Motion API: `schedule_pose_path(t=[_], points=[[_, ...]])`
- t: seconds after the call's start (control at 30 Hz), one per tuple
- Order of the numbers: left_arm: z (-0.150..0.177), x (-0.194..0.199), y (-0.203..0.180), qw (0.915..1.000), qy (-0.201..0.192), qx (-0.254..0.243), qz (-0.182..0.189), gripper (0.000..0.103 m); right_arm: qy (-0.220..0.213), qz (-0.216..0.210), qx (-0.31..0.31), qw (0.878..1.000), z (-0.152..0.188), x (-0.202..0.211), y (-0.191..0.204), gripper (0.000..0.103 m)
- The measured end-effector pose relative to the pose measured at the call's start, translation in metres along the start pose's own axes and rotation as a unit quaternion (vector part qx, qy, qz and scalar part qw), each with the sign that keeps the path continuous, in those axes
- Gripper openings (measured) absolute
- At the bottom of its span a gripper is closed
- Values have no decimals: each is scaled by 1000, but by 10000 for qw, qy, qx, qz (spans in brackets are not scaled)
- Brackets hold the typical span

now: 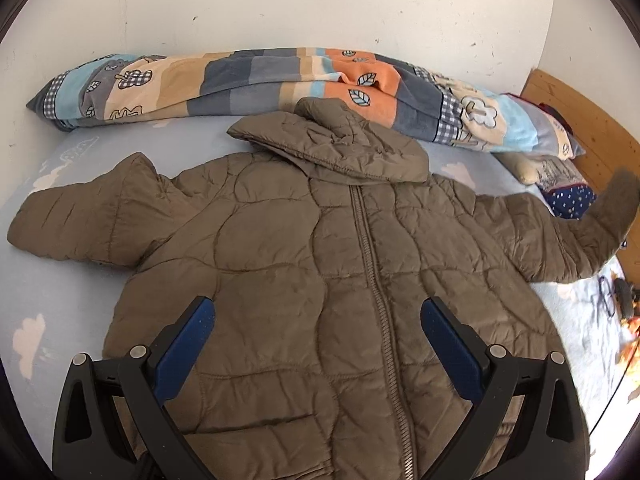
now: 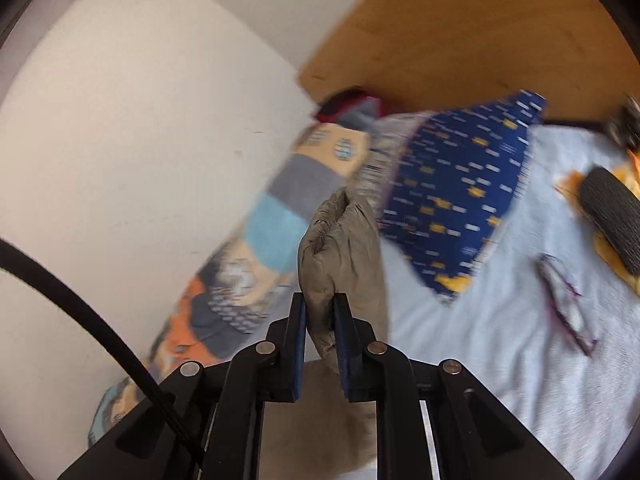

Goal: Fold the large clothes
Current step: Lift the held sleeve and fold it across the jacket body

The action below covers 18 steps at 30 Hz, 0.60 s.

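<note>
A brown quilted hooded jacket (image 1: 320,248) lies front up on the light blue bed (image 1: 72,300), zipper closed, hood at the far end. Its left sleeve (image 1: 80,220) lies flat. Its right sleeve (image 1: 592,232) is lifted at the cuff. My left gripper (image 1: 318,312) is open and empty, hovering over the jacket's lower front. In the blurred right wrist view my right gripper (image 2: 320,304) is shut on the sleeve cuff (image 2: 340,248), holding it above the bed.
A rolled patchwork blanket (image 1: 260,80) lies along the white wall behind the jacket. A dark blue patterned pillow (image 2: 460,200) sits by the wooden headboard (image 2: 480,40). Glasses (image 2: 568,308) and a dark ribbed object (image 2: 612,216) lie on the sheet at right.
</note>
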<state>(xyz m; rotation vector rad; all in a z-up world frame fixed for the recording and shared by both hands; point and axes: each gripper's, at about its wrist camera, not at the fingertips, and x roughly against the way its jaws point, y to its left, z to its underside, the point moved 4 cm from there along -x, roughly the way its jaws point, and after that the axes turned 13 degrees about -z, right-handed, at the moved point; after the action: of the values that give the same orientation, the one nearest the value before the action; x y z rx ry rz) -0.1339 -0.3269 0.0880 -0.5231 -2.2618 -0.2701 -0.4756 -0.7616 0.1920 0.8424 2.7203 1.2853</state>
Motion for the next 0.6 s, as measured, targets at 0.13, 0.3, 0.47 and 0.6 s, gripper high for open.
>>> schedule_pose_path(t=[0.13,0.3,0.47,0.6], points=[[-3,-5,-1,10000,52,14,6,102,196,-740,515,9957,11,-6,97,15],[-4,-8,10,9999,92,65,-76,102,616,-1530,1017,9810,49,-17,196,15],[-9,-8,29,9995,110,275,-101,102,1137,-2001,1258,9650,98,-41,259,15],[-14,-7,46,9987,88,480,-154,102,1507,-2186,1352,9546,136,-62,290,15]])
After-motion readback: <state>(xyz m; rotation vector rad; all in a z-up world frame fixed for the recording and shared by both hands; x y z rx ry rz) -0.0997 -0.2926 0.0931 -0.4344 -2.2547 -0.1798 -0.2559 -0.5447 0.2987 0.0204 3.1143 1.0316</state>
